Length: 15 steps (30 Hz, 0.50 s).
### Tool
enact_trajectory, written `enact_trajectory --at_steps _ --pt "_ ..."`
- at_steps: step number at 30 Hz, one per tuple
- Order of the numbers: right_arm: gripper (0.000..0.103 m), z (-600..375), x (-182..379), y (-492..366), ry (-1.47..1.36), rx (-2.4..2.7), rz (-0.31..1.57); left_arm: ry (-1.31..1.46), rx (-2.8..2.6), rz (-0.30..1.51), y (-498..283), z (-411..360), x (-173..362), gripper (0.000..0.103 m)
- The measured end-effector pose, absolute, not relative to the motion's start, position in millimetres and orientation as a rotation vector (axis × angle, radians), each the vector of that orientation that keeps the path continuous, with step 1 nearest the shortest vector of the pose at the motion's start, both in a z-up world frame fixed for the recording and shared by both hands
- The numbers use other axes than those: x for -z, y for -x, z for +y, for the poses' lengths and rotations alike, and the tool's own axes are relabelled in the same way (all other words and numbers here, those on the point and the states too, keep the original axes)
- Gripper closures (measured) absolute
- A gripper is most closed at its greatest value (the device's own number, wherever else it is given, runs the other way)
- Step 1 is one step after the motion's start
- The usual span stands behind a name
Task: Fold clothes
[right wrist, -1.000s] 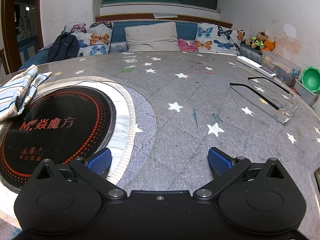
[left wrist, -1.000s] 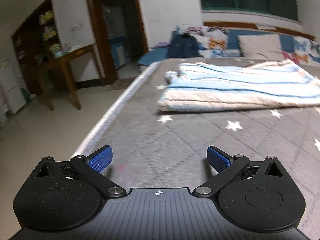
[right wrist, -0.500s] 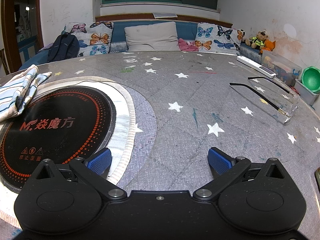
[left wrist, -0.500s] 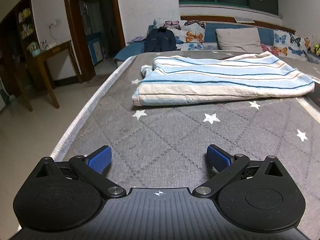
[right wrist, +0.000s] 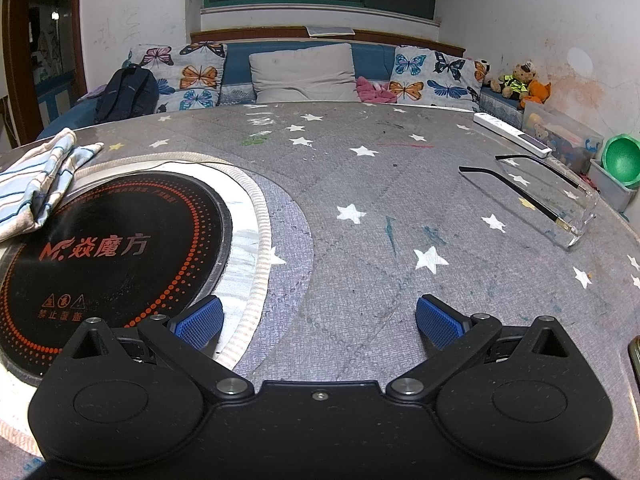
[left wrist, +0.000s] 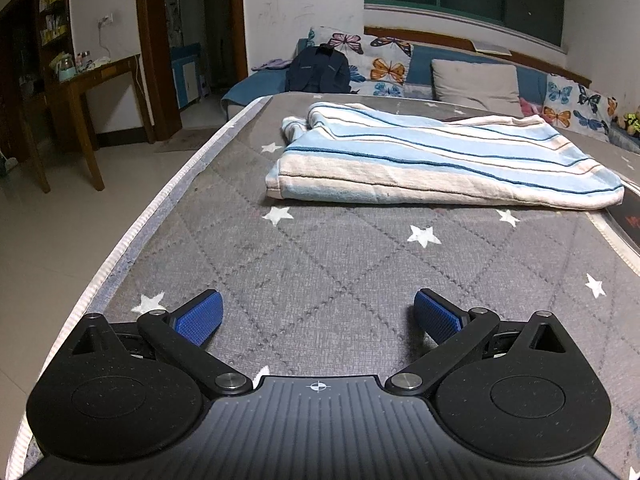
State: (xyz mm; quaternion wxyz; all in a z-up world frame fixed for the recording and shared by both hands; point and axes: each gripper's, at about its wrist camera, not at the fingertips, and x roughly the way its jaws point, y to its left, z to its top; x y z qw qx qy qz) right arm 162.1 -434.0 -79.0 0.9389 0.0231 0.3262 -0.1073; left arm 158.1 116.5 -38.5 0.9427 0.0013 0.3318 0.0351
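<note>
A blue and white striped garment (left wrist: 432,160) lies folded on the grey star-patterned table (left wrist: 340,264), ahead of my left gripper (left wrist: 318,314). The left gripper is open and empty, low over the table and well short of the garment. In the right wrist view one end of the garment (right wrist: 36,184) shows at the far left, lying over the rim of the black induction plate (right wrist: 108,256). My right gripper (right wrist: 318,318) is open and empty, low over the table to the right of the plate.
A clear holder with black-armed glasses (right wrist: 560,204), a white remote (right wrist: 512,134) and a green bowl (right wrist: 622,160) sit at the right. A sofa with cushions (right wrist: 304,72) and a dark backpack (left wrist: 320,70) lie beyond the table. The table's left edge (left wrist: 132,236) drops to the floor.
The left wrist view has swung right so the garment sits nearly centred ahead. The right gripper has not moved.
</note>
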Motion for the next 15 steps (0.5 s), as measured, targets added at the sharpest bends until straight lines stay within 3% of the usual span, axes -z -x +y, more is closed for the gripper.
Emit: enact_trajectory --at_steps 15 --pt "0.0 -450 78 -170 -0.099 0.292 0.66 0.025 -0.229 0.619 -141 130 29 0.0"
